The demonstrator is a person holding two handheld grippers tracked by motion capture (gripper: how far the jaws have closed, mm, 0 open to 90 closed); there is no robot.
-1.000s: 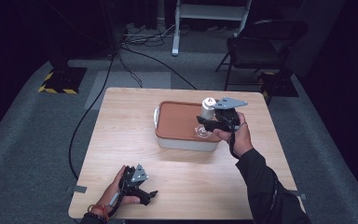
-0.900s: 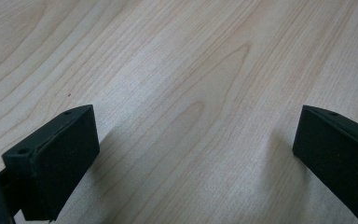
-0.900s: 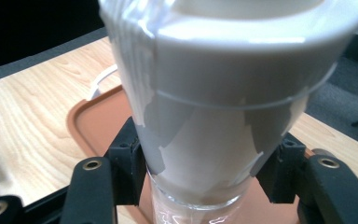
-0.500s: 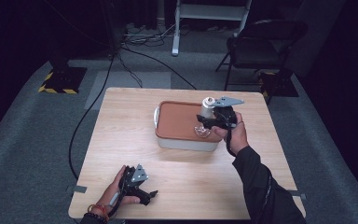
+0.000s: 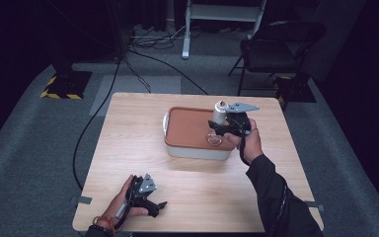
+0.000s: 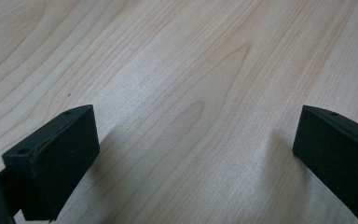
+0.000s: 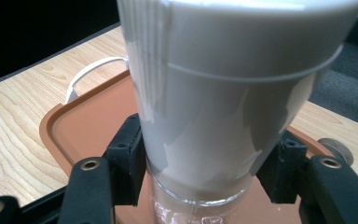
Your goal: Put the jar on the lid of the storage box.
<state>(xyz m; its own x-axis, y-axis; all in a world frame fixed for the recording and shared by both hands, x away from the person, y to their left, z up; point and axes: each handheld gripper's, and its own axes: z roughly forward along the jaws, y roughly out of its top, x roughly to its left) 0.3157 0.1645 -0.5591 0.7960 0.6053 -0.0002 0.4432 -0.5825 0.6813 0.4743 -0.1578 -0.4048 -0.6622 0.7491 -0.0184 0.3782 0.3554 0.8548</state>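
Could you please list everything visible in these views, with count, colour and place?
table: one, light wood, centre of the grey carpeted floor.
container: one, white with a brown lid, on the table's far right part.
bottle: one, white body over a clear glass end, held above the container's lid.
folding chair: one, black, beyond the table.
cables: several, black, on the floor.
left tool: one, black, jaws open, resting on the table's near edge.
right tool: one, black, clamped on the bottle.
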